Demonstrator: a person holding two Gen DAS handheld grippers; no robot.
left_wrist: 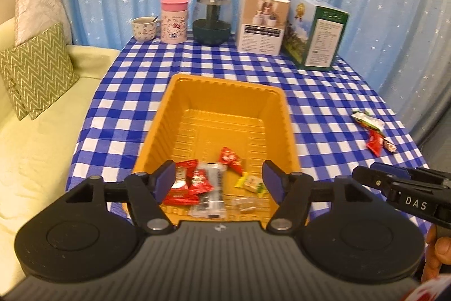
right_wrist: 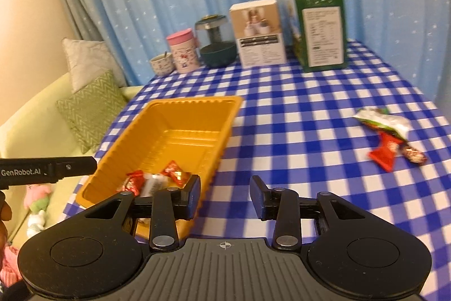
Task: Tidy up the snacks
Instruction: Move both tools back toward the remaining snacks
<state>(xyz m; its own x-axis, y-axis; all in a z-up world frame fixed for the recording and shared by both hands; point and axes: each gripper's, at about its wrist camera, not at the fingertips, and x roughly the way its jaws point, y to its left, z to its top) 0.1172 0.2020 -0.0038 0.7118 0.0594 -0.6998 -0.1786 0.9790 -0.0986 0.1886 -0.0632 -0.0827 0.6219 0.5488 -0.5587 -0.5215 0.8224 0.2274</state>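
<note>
Left tool (left_wrist: 217, 179) wide, empty, over tray (left_wrist: 180, 92) near rim; right tool (right_wrist: 225, 195) parted, empty, over bare tablecloth (right_wrist: 310, 117).

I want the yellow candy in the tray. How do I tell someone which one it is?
Find the orange tray in the middle of the checked tablecloth. Look at its near end, where the sweets lie in a heap. The yellow candy sits on the right of that heap, beside a clear wrapper, and it is the only yellow-green one; the others are red or black and clear.
</note>
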